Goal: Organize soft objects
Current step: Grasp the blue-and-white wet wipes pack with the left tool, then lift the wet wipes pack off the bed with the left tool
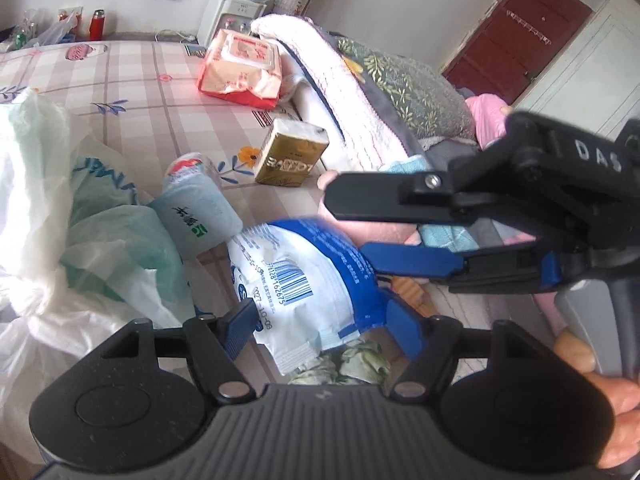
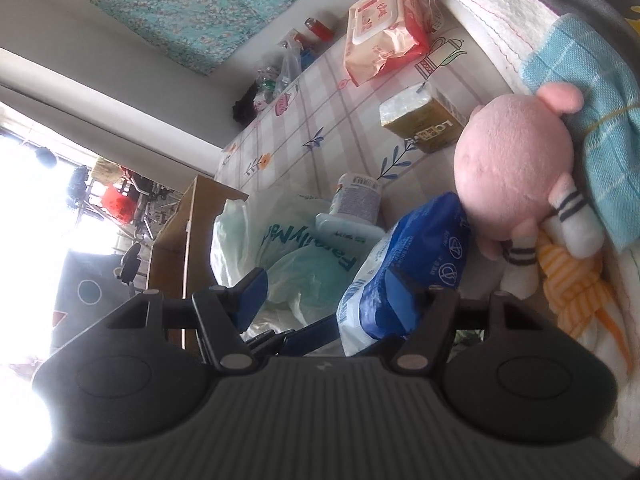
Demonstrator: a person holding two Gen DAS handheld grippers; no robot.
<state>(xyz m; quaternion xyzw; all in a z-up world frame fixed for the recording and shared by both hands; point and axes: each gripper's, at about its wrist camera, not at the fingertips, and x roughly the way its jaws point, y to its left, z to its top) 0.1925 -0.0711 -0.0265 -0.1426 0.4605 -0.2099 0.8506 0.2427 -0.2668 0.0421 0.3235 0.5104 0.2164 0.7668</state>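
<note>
Blue-and-white soft pack [image 1: 304, 280] sits clamped in left claw [image 1: 320, 326]; right claw [image 2: 332, 296], half open, holds nothing, one finger touching it. Risk: thin edge grip slips, dropping the pack toward the plastic bags [image 1: 92, 216] at nine o'clock.

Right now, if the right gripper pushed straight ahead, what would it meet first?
Probably the blue and white packet, already lying against one of its fingers; the plastic bags lie just beyond, though depth is unclear.

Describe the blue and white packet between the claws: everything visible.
The blue and white packet is a soft, crinkly plastic pack, blue on one face, white with a barcode and small print on the other, its end seam crimped. It sits lifted between the left claw's blue fingers. A pink plush toy lies against its far side.
</note>
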